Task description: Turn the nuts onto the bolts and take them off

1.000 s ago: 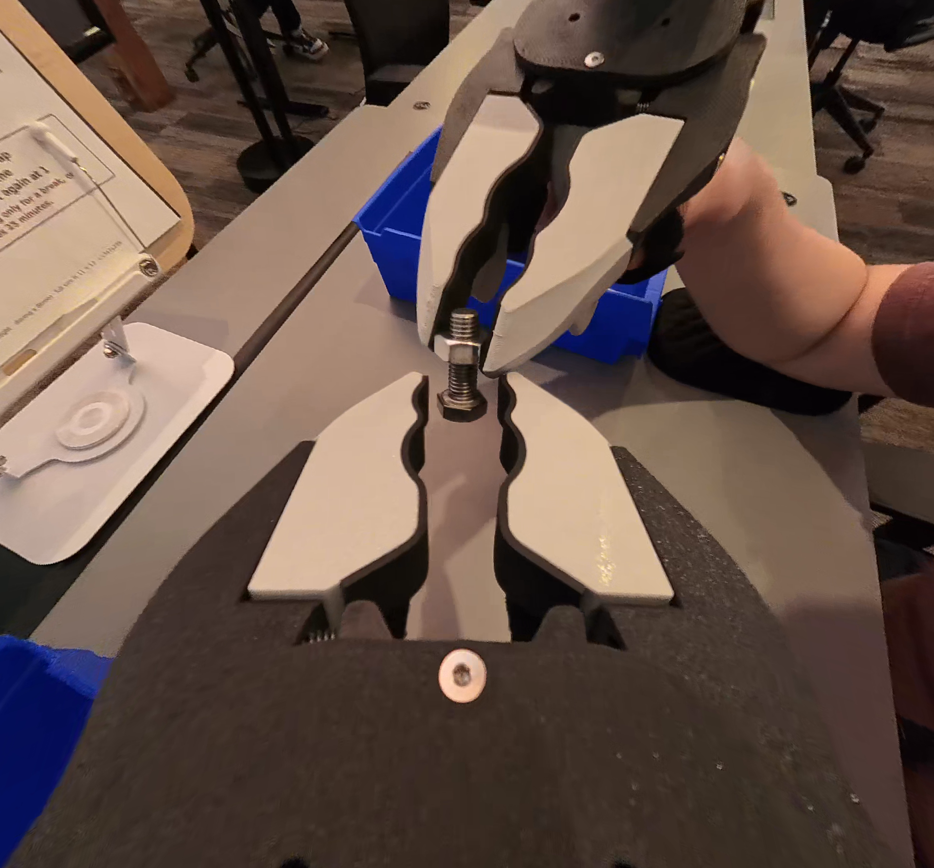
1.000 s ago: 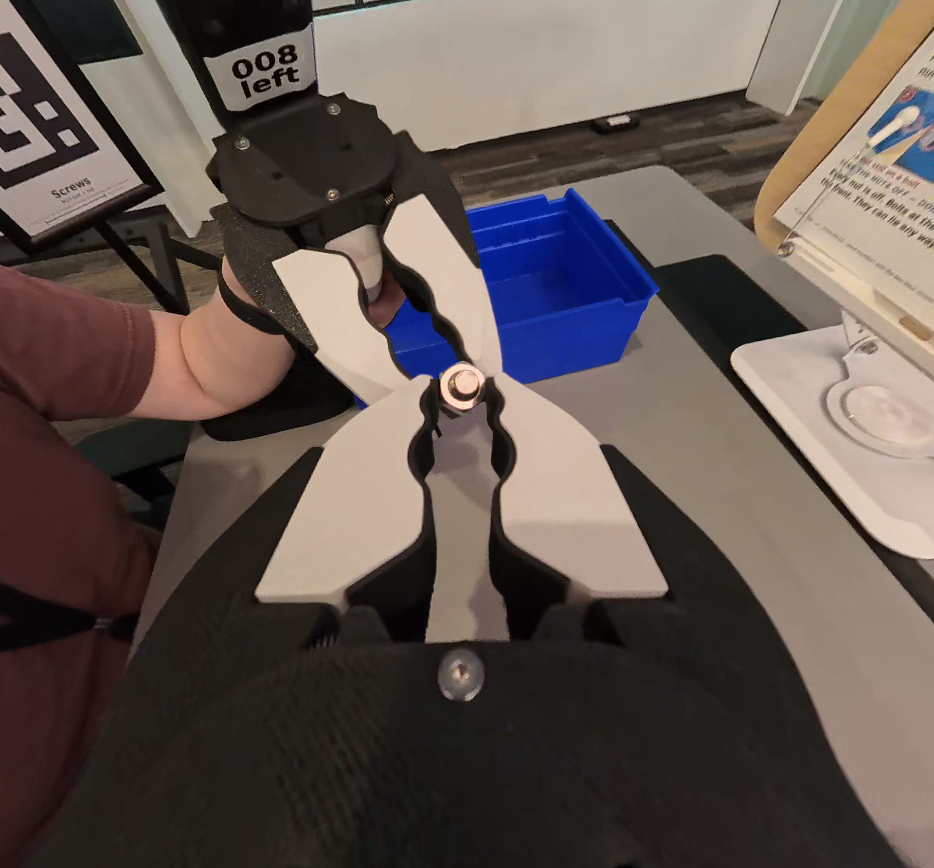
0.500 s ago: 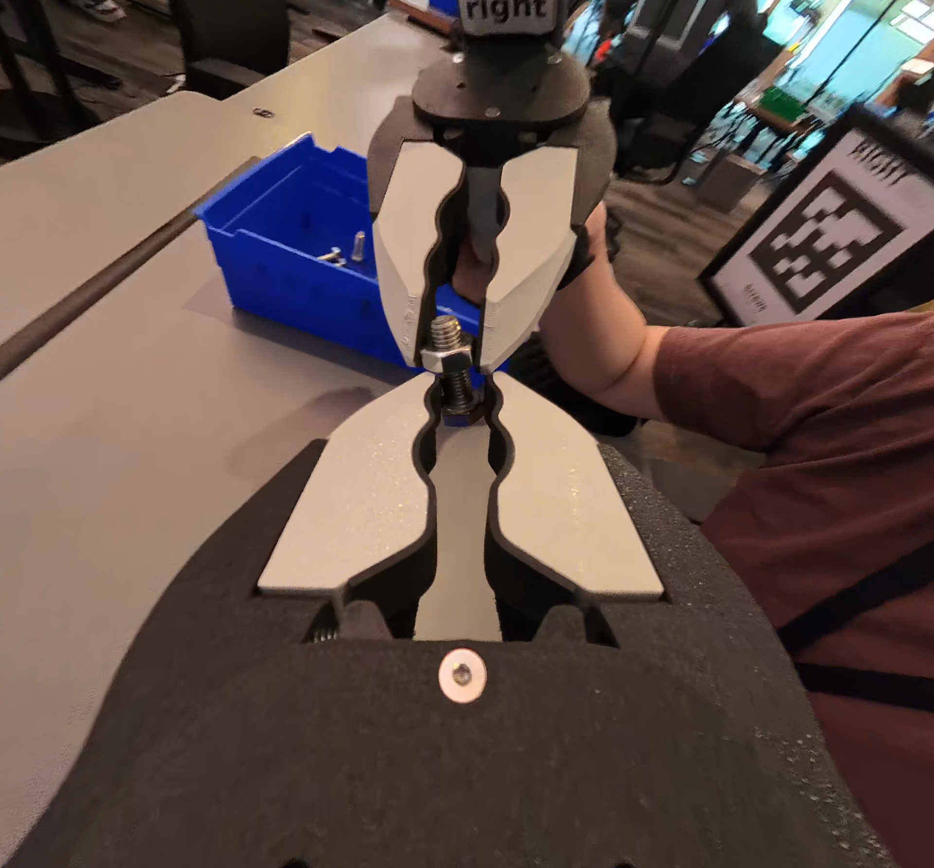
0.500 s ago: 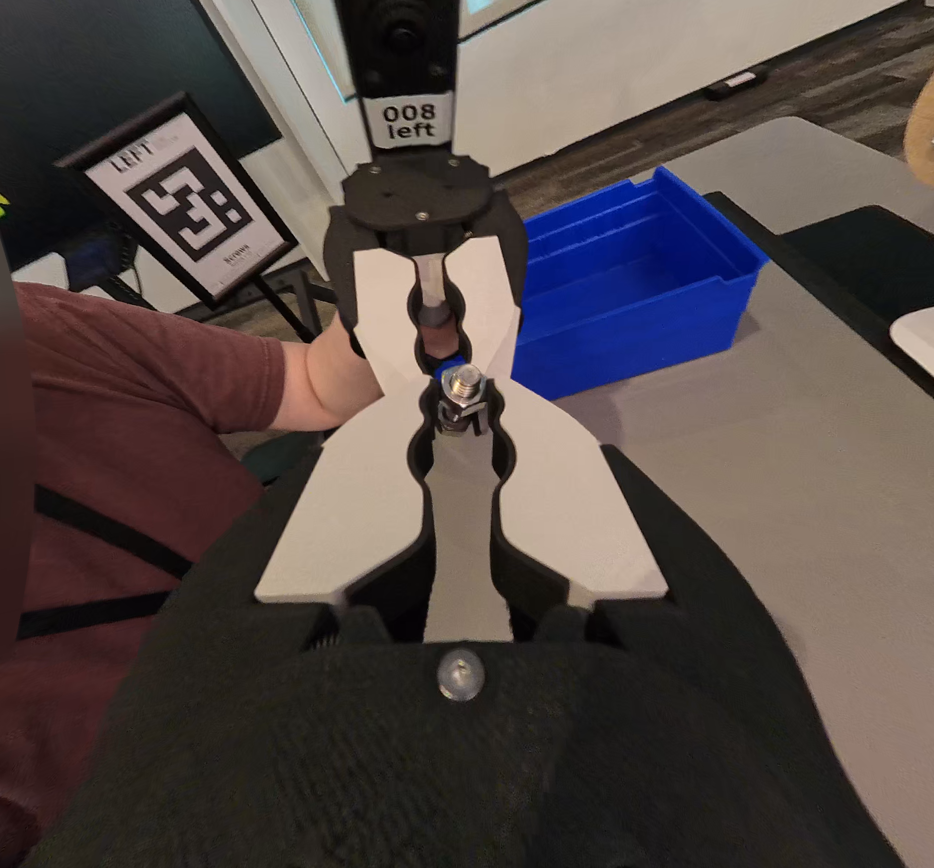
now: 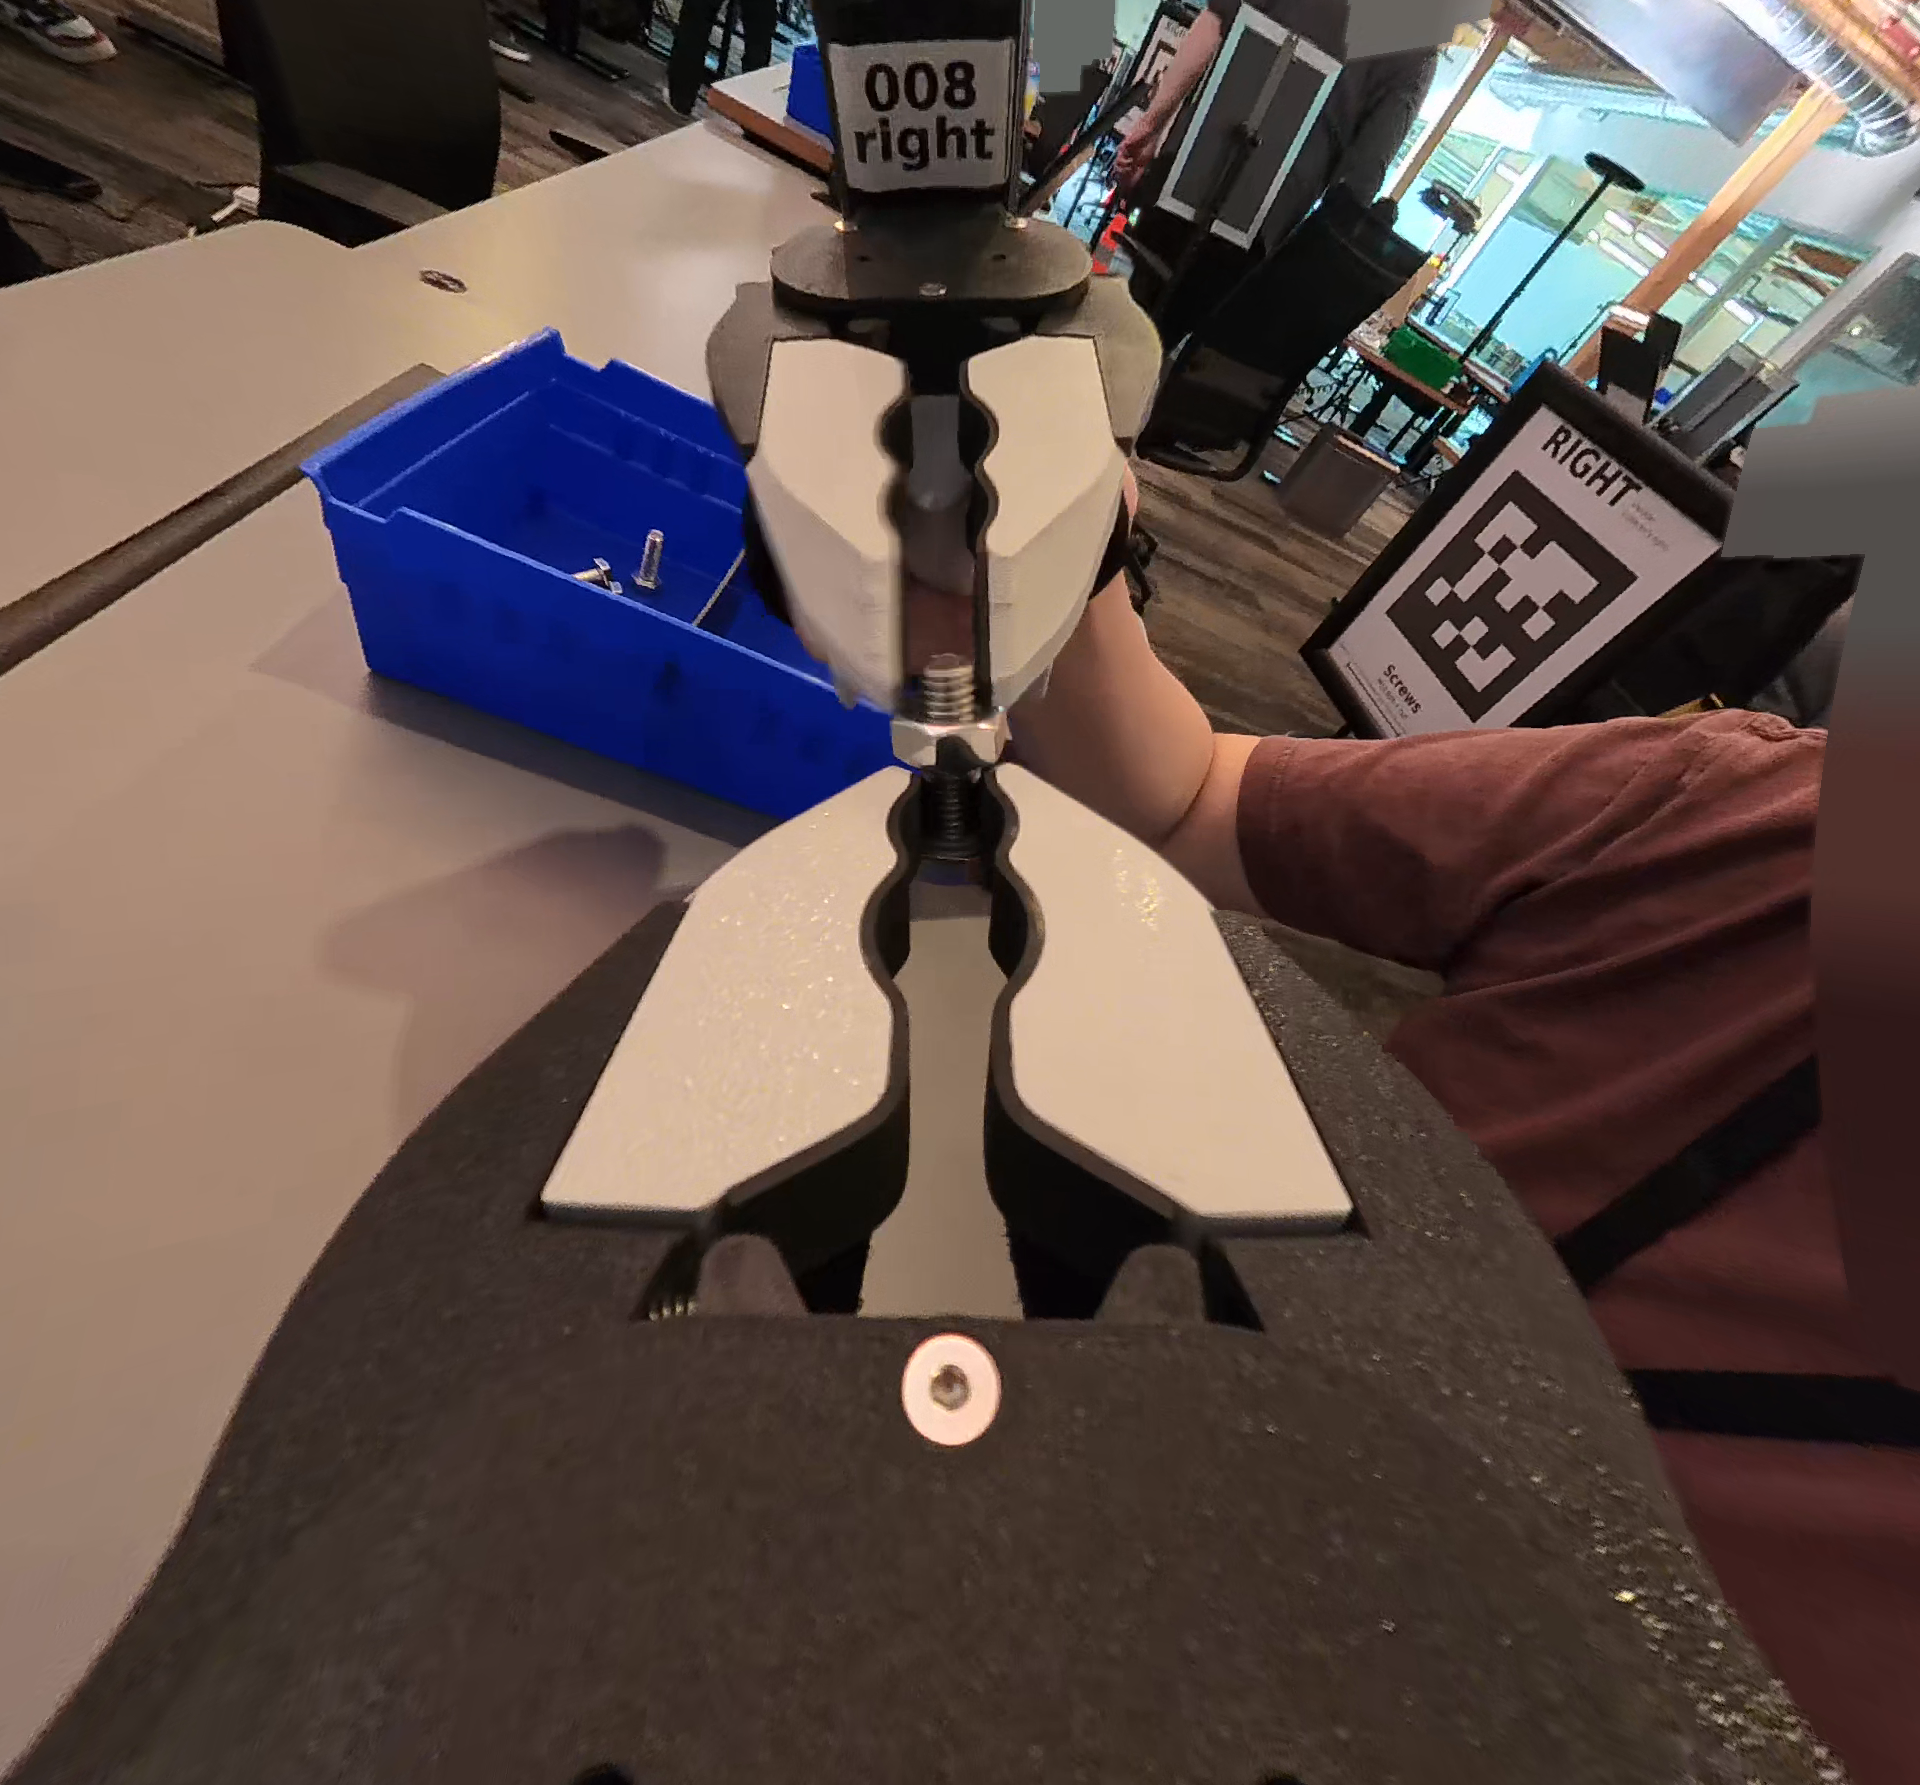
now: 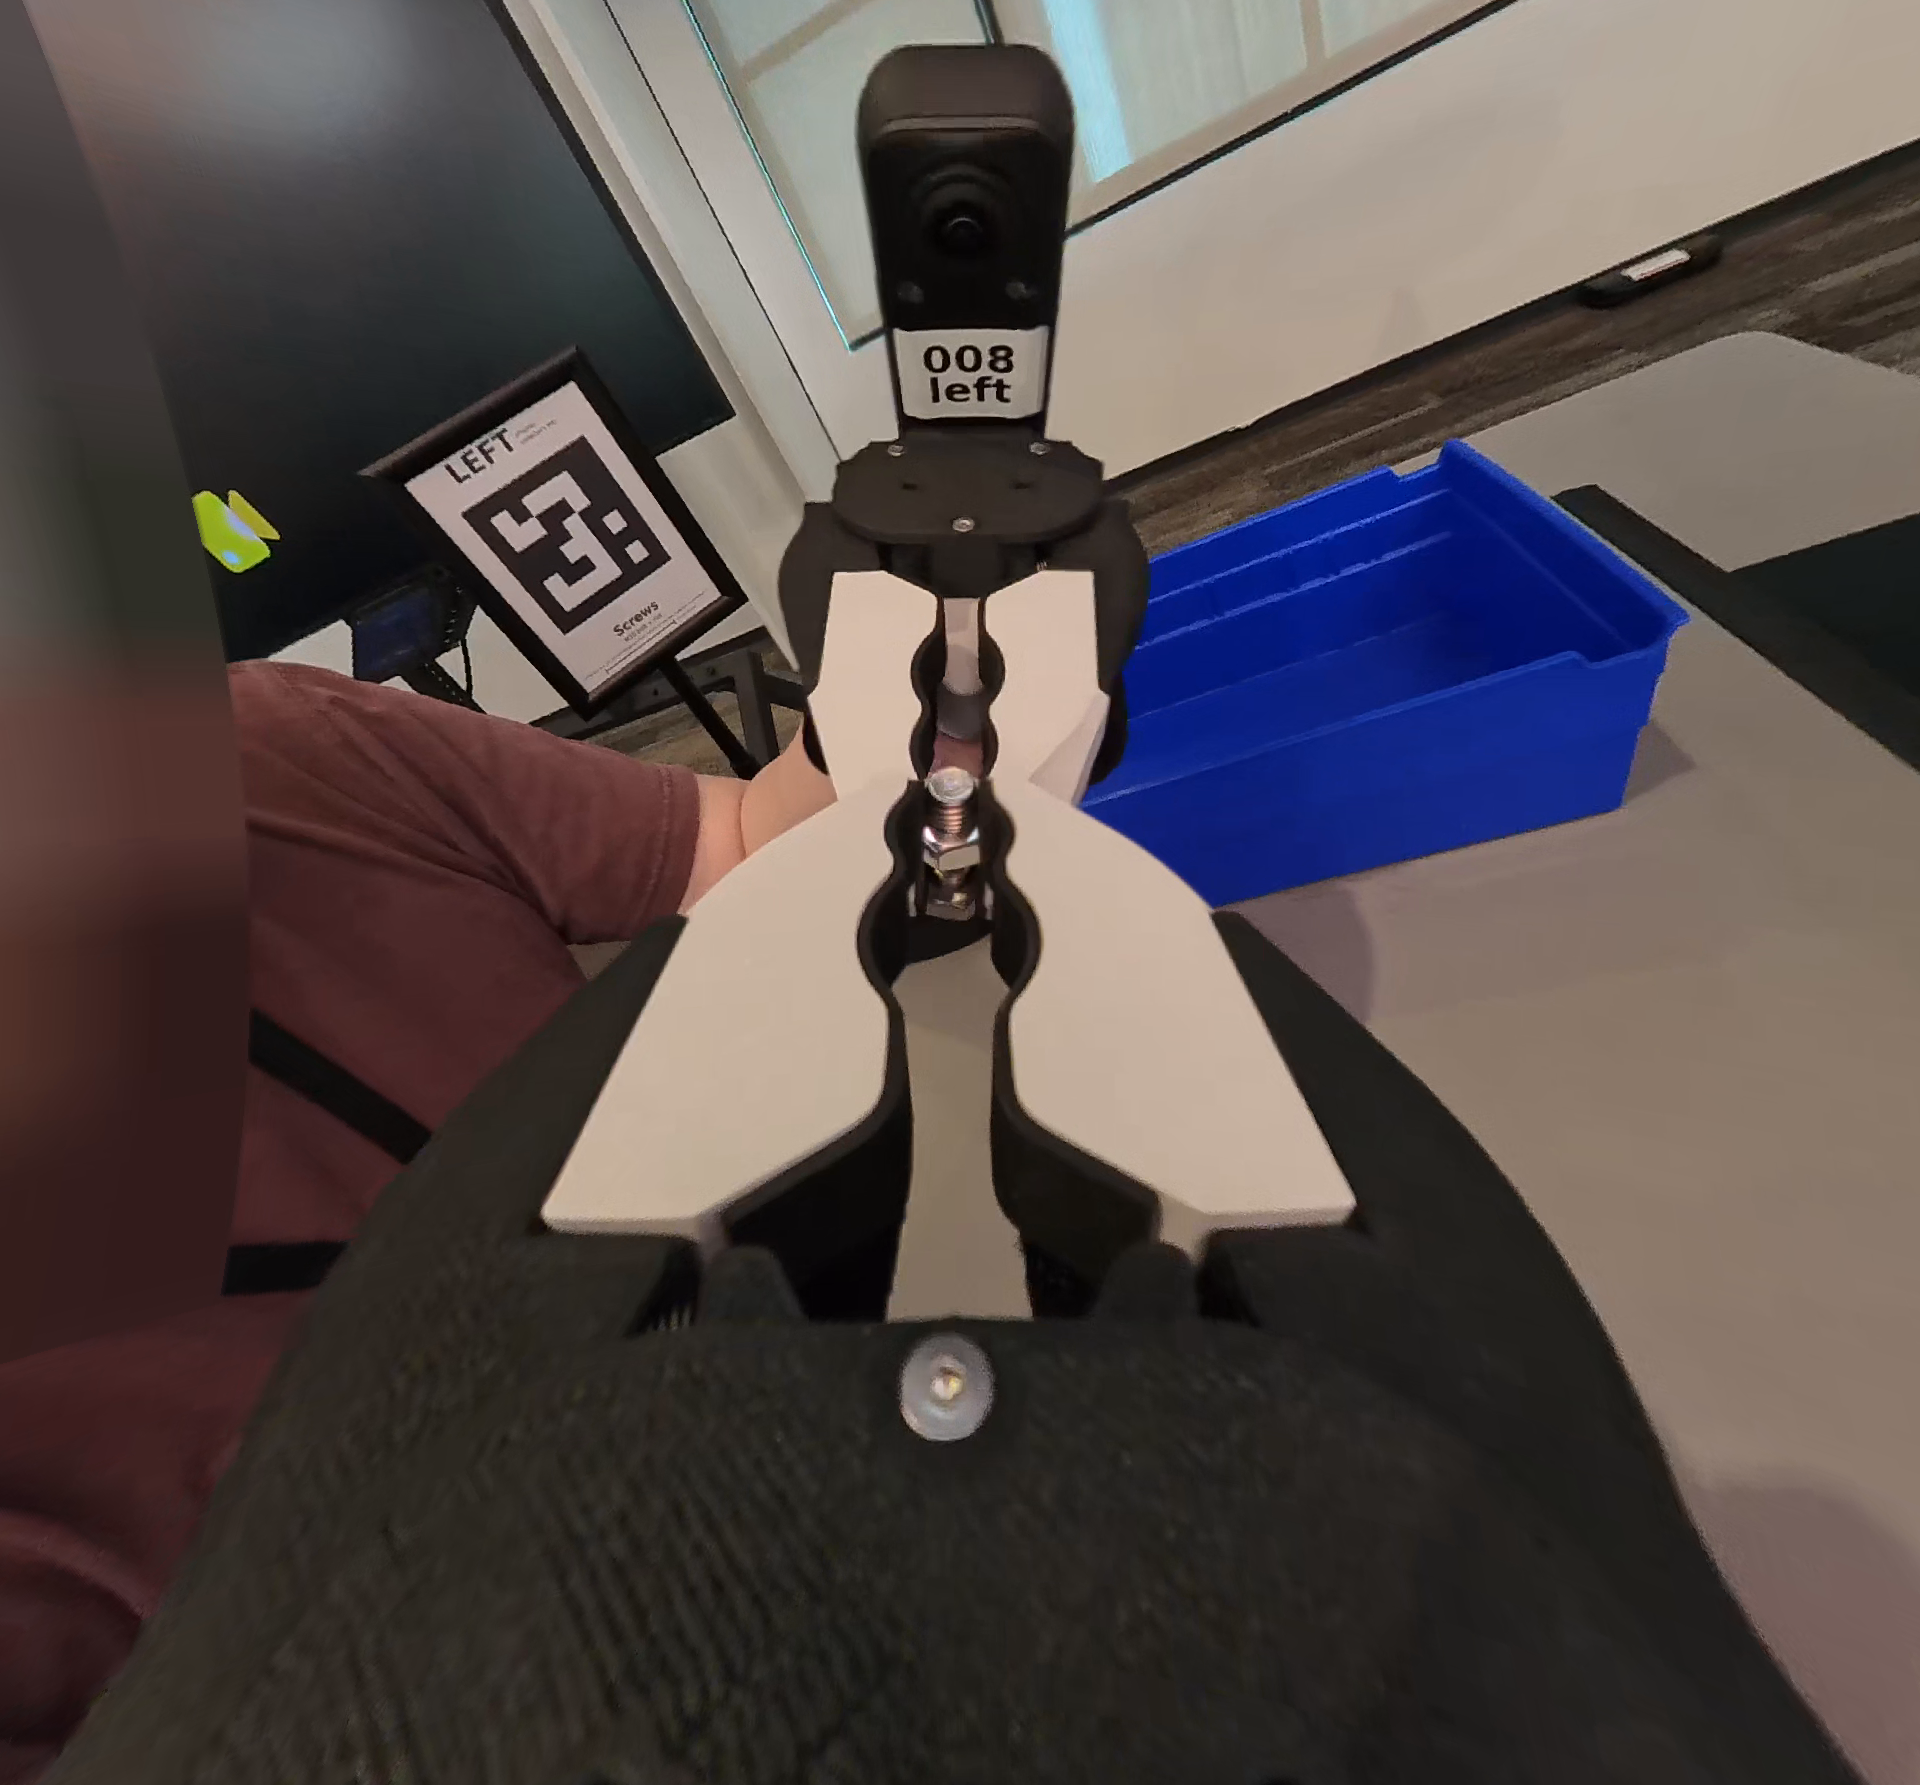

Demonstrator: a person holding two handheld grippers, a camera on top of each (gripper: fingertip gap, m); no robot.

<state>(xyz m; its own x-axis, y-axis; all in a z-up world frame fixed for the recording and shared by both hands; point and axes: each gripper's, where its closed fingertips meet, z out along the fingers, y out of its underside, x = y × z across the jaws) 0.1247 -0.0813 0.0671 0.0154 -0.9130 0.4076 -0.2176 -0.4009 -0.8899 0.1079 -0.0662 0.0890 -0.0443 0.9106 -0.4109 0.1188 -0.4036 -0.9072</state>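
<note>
Left wrist view: the left gripper (image 5: 948, 805) has its jaws pinching the lower end of a threaded bolt (image 5: 948, 686), head end down between the tips. The right gripper (image 5: 940, 696), facing it from above, has its jaws pressed onto the hex nut (image 5: 948, 736) partway along the thread. Both are held in the air above the grey worktop (image 5: 208, 852). Behind them a blue bin (image 5: 582, 634) holds two loose bolts (image 5: 629, 566). In the right wrist view, an empty-looking blue tray (image 6: 1403, 686) sits on the worktop just beyond the grippers.
</note>
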